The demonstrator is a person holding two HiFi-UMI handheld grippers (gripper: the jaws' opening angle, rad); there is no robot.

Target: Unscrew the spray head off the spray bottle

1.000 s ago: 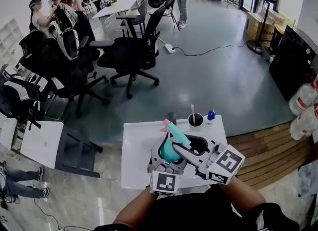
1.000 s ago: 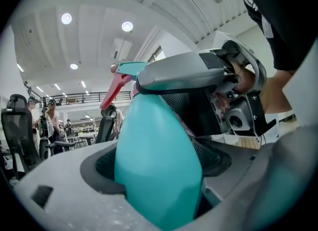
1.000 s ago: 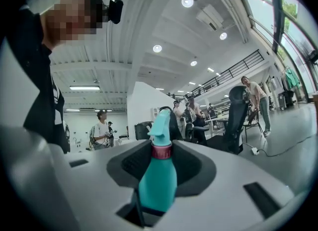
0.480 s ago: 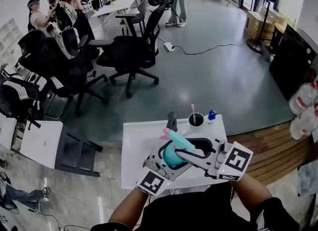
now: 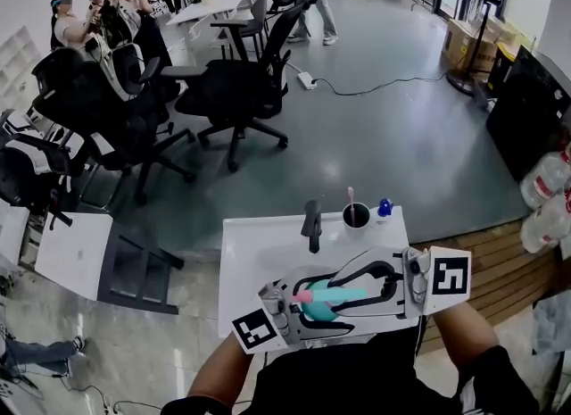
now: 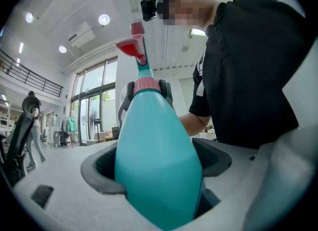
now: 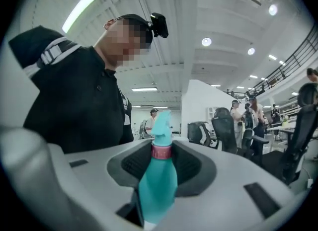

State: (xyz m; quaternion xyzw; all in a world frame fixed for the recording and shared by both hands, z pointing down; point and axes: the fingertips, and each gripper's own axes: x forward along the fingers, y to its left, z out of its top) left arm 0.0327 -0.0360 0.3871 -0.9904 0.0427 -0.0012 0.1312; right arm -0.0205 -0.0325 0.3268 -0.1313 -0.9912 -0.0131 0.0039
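The teal spray bottle (image 5: 318, 311) is held off the white table (image 5: 259, 253), close in front of the person's black shirt, with a gripper on each side. It stands roughly upright, so the head view looks down on the top of its spray head (image 5: 343, 295), a teal bar with its pink tip pointing to that view's left. The left gripper (image 6: 158, 163) is clamped on the bottle's wide body, which fills the padded hollow between its jaws in the left gripper view. Above the body come the pink collar (image 6: 146, 85) and the reddish-pink trigger part of the spray head. The right gripper (image 7: 163, 164) is partly closed around the same bottle from the other side. In the right gripper view the body rises out of the narrow gap between its jaws, and the collar sits level with the dark padded hollows, with the teal spray head above them. The spray head is still seated on the bottle. Near the table's far edge stand a dark cup (image 5: 355, 216) with a pink stick in it, a small blue object (image 5: 384, 208) just beside the cup, and a dark upright object (image 5: 311, 221) that I cannot identify. Black office chairs (image 5: 236, 92) stand well beyond the table on the grey floor.
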